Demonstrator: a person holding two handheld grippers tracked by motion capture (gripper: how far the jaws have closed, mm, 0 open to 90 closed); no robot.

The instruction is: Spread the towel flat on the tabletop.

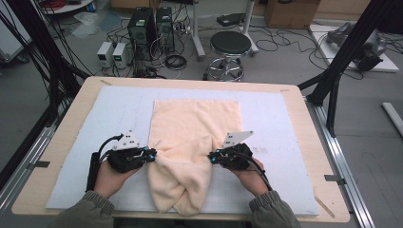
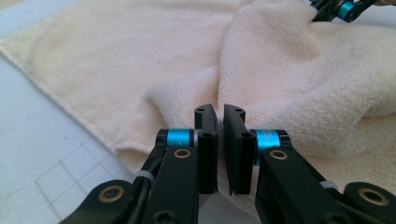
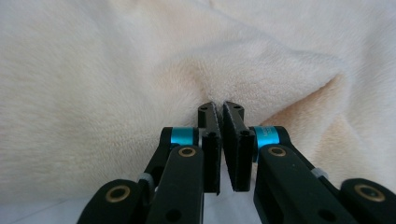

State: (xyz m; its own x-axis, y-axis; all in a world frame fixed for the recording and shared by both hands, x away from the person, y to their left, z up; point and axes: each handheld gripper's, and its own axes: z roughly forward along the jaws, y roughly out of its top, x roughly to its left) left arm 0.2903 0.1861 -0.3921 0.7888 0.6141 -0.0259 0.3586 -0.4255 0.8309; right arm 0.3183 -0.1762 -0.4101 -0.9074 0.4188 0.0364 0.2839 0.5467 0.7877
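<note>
A cream towel [image 1: 195,123] lies on the white mat [image 1: 275,118], flat at its far half, with its near corners drawn in and crossed over each other toward the table's front edge. My left gripper [image 1: 153,155] pinches the towel's left edge, its jaws shut on a fold of towel [image 2: 116,60] at the tips [image 2: 220,112]. At the towel's right edge my right gripper [image 1: 210,157] is shut on a raised fold of towel [image 3: 93,70], jaws nearly touching [image 3: 219,108]. The right gripper [image 2: 334,9] also shows at the far side of the bunched cloth in the left gripper view.
The mat covers most of a wooden table [image 1: 297,95]. A black frame post [image 1: 332,90] rises at the table's right rear corner. Beyond the far edge stand a round stool [image 1: 230,45] and computer towers [image 1: 142,26] among cables on the floor.
</note>
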